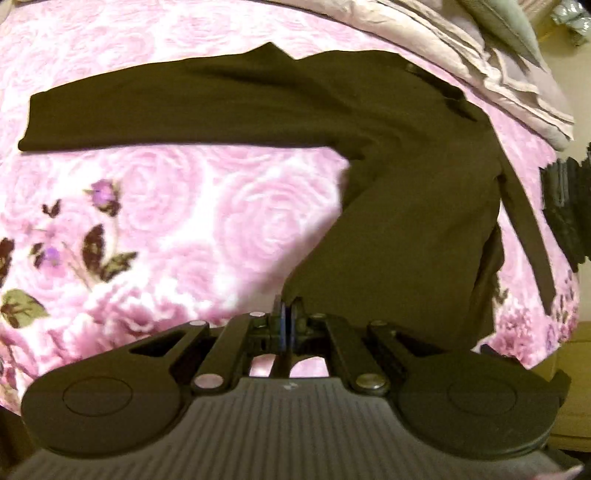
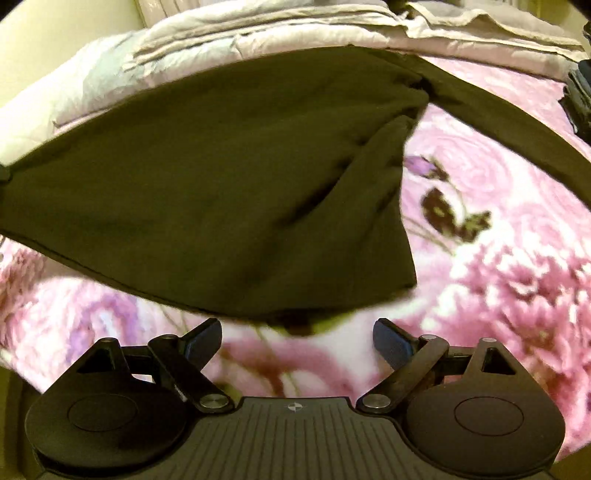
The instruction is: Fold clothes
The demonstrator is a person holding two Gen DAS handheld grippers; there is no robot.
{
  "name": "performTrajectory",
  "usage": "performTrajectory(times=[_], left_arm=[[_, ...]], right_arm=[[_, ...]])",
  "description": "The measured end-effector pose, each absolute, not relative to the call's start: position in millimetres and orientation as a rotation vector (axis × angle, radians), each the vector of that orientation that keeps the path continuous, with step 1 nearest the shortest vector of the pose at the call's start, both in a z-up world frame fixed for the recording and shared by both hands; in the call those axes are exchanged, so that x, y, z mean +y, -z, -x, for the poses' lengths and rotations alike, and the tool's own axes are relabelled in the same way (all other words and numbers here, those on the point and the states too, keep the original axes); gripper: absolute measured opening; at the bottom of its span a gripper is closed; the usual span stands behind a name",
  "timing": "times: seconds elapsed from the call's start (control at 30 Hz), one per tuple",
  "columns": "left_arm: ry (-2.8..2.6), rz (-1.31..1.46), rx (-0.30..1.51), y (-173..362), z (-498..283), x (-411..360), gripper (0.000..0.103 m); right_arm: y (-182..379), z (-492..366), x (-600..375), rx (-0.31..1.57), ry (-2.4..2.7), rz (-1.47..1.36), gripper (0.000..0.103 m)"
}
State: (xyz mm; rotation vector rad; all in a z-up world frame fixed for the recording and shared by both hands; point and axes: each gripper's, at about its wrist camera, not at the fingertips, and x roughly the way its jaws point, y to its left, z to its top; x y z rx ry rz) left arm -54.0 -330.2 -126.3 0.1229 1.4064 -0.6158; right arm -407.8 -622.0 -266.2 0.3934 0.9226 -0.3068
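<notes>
A dark olive long-sleeved top point(image 1: 399, 177) lies on a pink rose-patterned blanket point(image 1: 207, 214). One sleeve stretches out flat to the left. My left gripper point(image 1: 286, 314) is shut on the top's lower corner. In the right wrist view the same top point(image 2: 221, 177) is lifted and bunched, with a fold hanging toward the right. My right gripper point(image 2: 297, 341) is open and empty, just below the top's hanging edge, over the blanket point(image 2: 498, 280).
A folded pale grey-lilac quilt point(image 1: 509, 66) lies along the far edge of the bed, also in the right wrist view point(image 2: 258, 33). A dark object point(image 1: 565, 210) sits at the right edge. A yellowish surface point(image 1: 576, 369) shows beyond the bed.
</notes>
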Motion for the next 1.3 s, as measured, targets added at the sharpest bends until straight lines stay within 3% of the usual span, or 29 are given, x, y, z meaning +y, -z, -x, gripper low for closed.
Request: performTrajectory(times=[0.13,0.4,0.53,0.6,0.63,0.67,0.7,1.03,1.3], left_arm=[[0.640,-0.142,1.404,134,53,-326,0.000],[0.675,-0.150,1.413,149,59,-321,0.000],[0.704,-0.188,1.407,157,69,-322,0.000],[0.739,-0.213,1.396,158,74,-322,0.000],[0.760,-0.218,1.389,158,78,-322,0.000],[0.779,-0.224,1.384,158,81,-322,0.000],[0.788,-0.231,1.386,158,83,-322,0.000],[0.958,-0.199,1.489,134,141,-321,0.000],[0.863,-0.342,1.632,198,184,-315,0.001]], right_arm=[[268,397,-623,0.902,0.328,-0.360,0.092],[259,432,-699,0.796,0.488,-0.623,0.091],[268,425,-725,0.832,0.412,-0.693,0.059],[265,419,-732,0.857,0.370,-0.703,0.055],[263,413,-735,0.891,0.332,-0.679,0.045],[260,409,-733,0.933,0.290,-0.640,0.028],[258,404,-734,0.981,0.252,-0.609,0.002],[153,498,-757,1.168,0.403,-0.446,0.001],[187,535,-753,1.260,0.569,-0.474,0.002]])
